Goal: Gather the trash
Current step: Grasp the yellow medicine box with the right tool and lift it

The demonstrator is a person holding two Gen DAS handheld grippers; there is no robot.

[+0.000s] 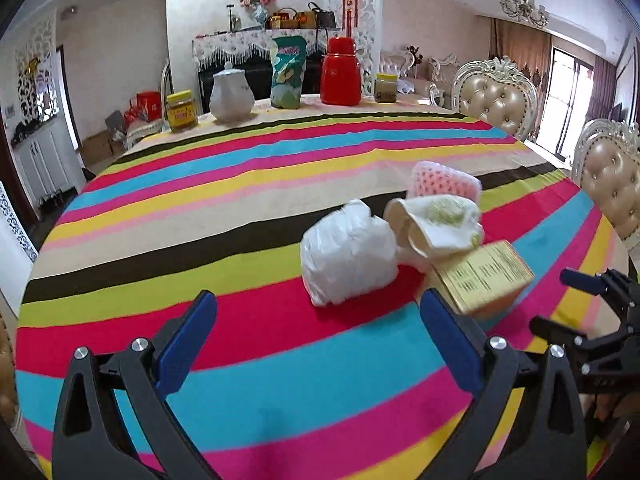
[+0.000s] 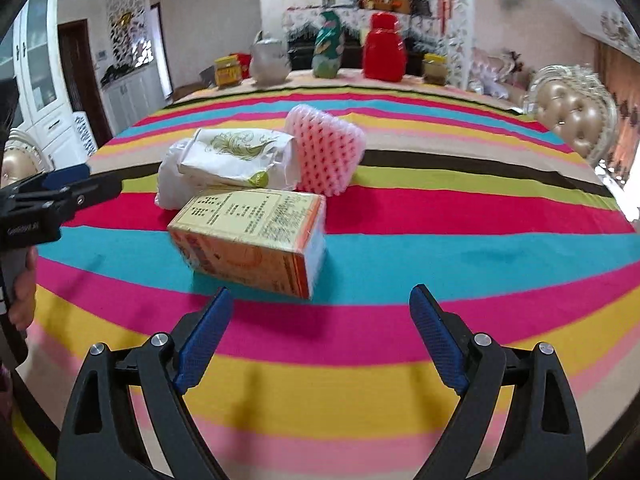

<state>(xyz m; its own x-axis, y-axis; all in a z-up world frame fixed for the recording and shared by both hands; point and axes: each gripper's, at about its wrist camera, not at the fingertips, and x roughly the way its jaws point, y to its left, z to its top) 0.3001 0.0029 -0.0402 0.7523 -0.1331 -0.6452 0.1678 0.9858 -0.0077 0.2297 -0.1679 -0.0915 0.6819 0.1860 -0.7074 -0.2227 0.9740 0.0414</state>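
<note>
A small heap of trash lies on the striped tablecloth (image 1: 240,200). It holds a crumpled white plastic bag (image 1: 348,258), a white paper packet with a green print (image 1: 436,220), a pink foam net (image 1: 444,182) and a yellow-orange carton (image 1: 484,278). My left gripper (image 1: 318,296) is open, just short of the plastic bag, with nothing between its fingers. In the right wrist view the carton (image 2: 252,240) lies nearest, with the packet (image 2: 236,156) and foam net (image 2: 326,148) behind it. My right gripper (image 2: 321,291) is open wide, a little short of the carton.
Along the table's far edge stand a yellow-lidded jar (image 1: 181,111), a white teapot (image 1: 231,95), a green bag (image 1: 288,74), a red flask (image 1: 341,72) and another jar (image 1: 386,88). Padded chairs (image 1: 496,100) line the right side. The left gripper (image 2: 96,182) shows at the right view's left edge.
</note>
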